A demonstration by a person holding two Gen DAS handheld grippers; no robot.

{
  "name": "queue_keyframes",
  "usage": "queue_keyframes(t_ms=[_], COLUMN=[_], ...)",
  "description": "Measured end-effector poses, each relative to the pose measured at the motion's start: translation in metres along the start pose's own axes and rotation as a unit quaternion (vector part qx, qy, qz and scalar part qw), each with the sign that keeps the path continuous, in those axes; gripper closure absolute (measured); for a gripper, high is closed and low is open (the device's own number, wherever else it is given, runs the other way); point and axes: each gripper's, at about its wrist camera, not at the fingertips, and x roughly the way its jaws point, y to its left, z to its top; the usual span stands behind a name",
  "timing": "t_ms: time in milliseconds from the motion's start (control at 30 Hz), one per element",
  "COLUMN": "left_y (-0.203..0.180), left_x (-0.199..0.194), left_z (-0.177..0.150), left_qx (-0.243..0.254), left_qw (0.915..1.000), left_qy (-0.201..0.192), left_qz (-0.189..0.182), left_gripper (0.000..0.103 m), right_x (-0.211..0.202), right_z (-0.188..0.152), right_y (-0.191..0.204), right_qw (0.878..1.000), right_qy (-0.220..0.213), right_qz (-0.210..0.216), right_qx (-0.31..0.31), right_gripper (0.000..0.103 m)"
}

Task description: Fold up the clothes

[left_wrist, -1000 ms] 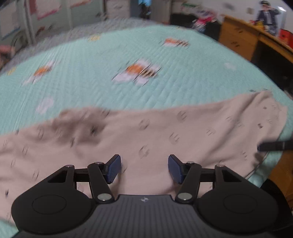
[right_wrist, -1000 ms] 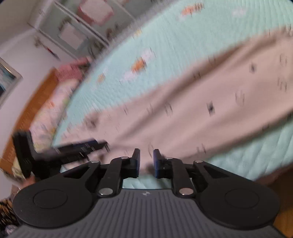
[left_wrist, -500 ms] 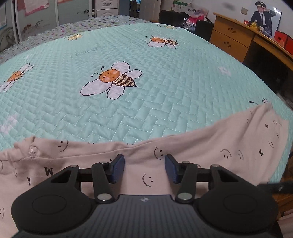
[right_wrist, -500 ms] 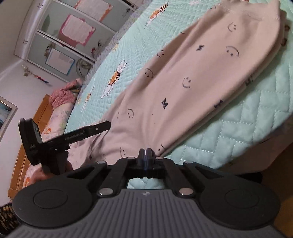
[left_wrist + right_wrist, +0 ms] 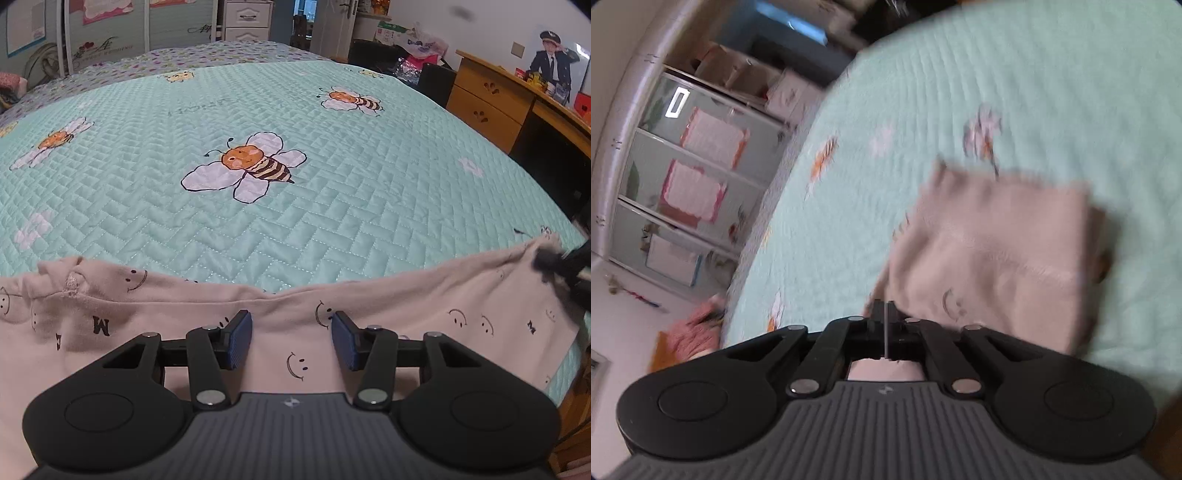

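A pale pink garment (image 5: 369, 314) printed with smiley faces lies stretched along the near edge of the bed. Above its middle my left gripper (image 5: 291, 339) is open, blue pads apart, with fabric below them and nothing pinched. My right gripper (image 5: 554, 262) shows blurred at the garment's far right corner. In the blurred right wrist view the right gripper (image 5: 886, 321) has its jaws almost together, just starting to open. Pink fabric sits at them, and the end of the garment (image 5: 997, 258) spreads out beyond.
A mint quilted bedspread (image 5: 258, 110) with bee prints covers the bed. A wooden desk with drawers (image 5: 491, 99) stands along the right side. Glass-door cabinets (image 5: 683, 184) line the far wall, and pink bedding (image 5: 698, 328) lies at the bed's far end.
My right gripper's jaws closed at the garment's edge, then it swung across to the garment's right end. The left gripper narrowed a little and settled over the garment's middle.
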Motion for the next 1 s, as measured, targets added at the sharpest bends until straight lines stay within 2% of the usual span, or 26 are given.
queue_keyframes(t_ms=[67,133,200,233,267,300,333,367,400,467,533,600,633,767,933,1000], left_y=[-0.003,-0.006,-0.016,-0.024,-0.033,-0.043,-0.051,-0.057,-0.060,-0.055,-0.051,-0.048,-0.045,-0.030,-0.002,0.009], left_x=[0.000,-0.002,-0.010,-0.017,-0.021,-0.024,-0.023,-0.017,-0.010,-0.005,-0.006,-0.009,-0.011,-0.023,-0.034,-0.040], left_z=[0.001,0.003,0.004,0.005,0.004,0.002,0.000,-0.003,-0.006,-0.010,-0.010,-0.006,-0.005,-0.006,-0.012,-0.013], left_qx=[0.005,0.008,0.021,0.034,0.052,0.076,0.095,0.110,0.116,0.102,0.097,0.087,0.076,0.029,-0.022,-0.038], left_qw=[1.0000,0.9999,0.9994,0.9990,0.9982,0.9964,0.9948,0.9934,0.9929,0.9942,0.9945,0.9954,0.9961,0.9977,0.9972,0.9967], left_qy=[0.002,0.005,-0.005,-0.018,-0.029,-0.036,-0.030,-0.013,0.005,0.006,0.006,0.009,0.011,0.017,0.034,0.036], left_qz=[0.006,0.015,0.026,0.022,0.010,-0.010,-0.022,-0.028,-0.028,-0.032,-0.038,-0.040,-0.042,-0.059,-0.063,-0.062], left_gripper=[0.050,0.050,0.050,0.050,0.050,0.048,0.046,0.046,0.046,0.044,0.043,0.043,0.043,0.043,0.043,0.043], right_x=[-0.015,-0.030,-0.045,-0.044,-0.040,-0.036,-0.034,-0.037,-0.045,-0.061,-0.083,-0.093,-0.093,-0.076,-0.064,-0.052], right_z=[-0.005,-0.009,-0.011,-0.014,-0.019,-0.024,-0.027,-0.030,-0.030,-0.031,-0.029,-0.021,-0.017,-0.004,0.008,0.010], right_y=[0.002,0.003,0.001,0.002,0.003,0.003,0.000,-0.004,-0.010,-0.020,-0.027,-0.036,-0.040,-0.053,-0.048,-0.048], right_qw=[0.998,0.997,0.997,0.998,0.998,0.997,0.996,0.996,0.997,1.000,0.998,0.995,0.994,0.994,0.994,0.994], right_qy=[-0.012,-0.020,-0.020,-0.009,0.007,0.026,0.047,0.047,0.036,0.001,-0.061,-0.099,-0.105,-0.089,-0.096,-0.099], right_qz=[0.058,0.081,0.073,0.062,0.049,0.024,-0.008,-0.017,-0.012,-0.004,-0.001,-0.024,-0.036,-0.049,-0.050,-0.043], right_qx=[0.013,0.005,-0.013,-0.027,-0.044,-0.061,-0.080,-0.076,-0.061,-0.030,0.001,0.014,0.019,0.026,0.001,-0.006], right_gripper=[0.086,0.083,0.077,0.067,0.059,0.057,0.066,0.083,0.083,0.079,0.067,0.060,0.053,0.052,0.043,0.042])
